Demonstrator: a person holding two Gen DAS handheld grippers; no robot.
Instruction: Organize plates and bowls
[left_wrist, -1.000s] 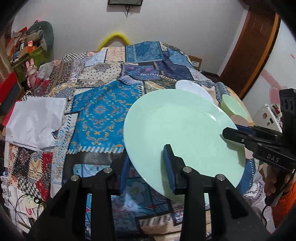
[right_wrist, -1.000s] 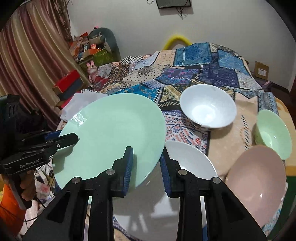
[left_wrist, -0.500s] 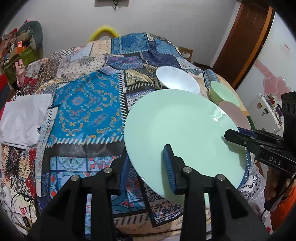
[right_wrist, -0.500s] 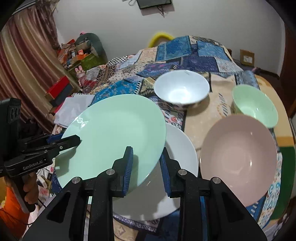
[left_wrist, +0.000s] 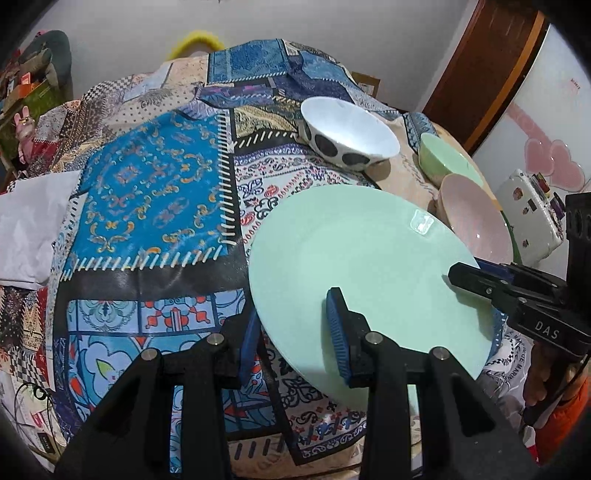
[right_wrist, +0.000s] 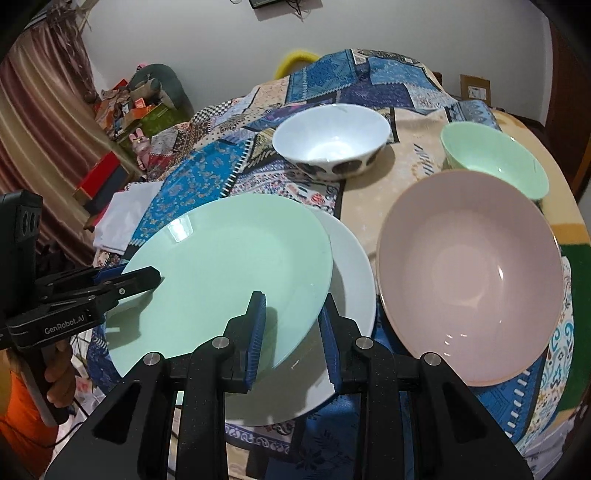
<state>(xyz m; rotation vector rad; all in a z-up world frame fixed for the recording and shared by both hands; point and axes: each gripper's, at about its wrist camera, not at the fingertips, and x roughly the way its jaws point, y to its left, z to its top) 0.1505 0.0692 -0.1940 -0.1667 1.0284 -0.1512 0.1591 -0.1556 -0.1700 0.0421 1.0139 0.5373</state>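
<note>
Both grippers are clamped on the mint-green plate (right_wrist: 225, 273): left gripper (left_wrist: 293, 341) pinches one rim, right gripper (right_wrist: 293, 332) the opposite, white plate (right_wrist: 347, 273) just underneath.

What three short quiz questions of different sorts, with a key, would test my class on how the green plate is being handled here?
1. True or false: only one gripper grips the green plate.
2. What lies directly beneath it? A) white plate B) pink bowl C) spotted bowl
3. Fill in: the small bowl behind the pink one is ____.

Key: 1 false, the left gripper and right gripper both clamp its rim; 2 A; 3 green.
</note>
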